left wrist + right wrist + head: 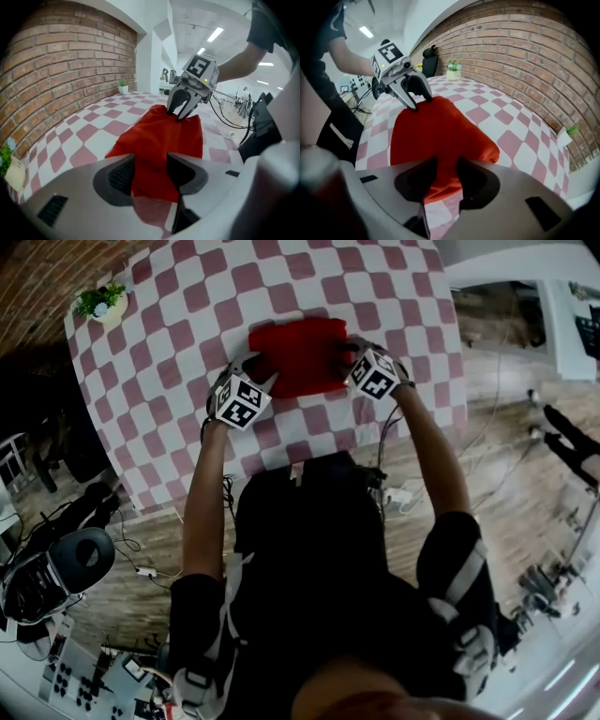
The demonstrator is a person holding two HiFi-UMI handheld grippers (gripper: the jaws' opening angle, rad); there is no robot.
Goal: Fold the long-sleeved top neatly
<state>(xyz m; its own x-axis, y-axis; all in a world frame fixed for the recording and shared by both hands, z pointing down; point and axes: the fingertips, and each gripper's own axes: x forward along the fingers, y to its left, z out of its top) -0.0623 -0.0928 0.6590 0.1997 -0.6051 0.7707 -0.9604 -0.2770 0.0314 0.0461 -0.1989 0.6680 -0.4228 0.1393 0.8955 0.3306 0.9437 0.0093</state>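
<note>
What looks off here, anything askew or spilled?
Nothing spilled or damaged. The red top lies folded on the checked tablecloth, a little puffy rather than flat. The left tongs and right tongs stand open over its opposite ends.

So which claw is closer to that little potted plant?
Left. The left claw is at the edge of the red top facing the potted plant; the right claw is at the opposite edge, farther away.

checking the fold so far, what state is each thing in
long-sleeved top: folded small, lying on the tablecloth
left hand-held gripper: open, top's edge between its jaws
right hand-held gripper: open, top's edge between its jaws
potted plant: upright
</note>
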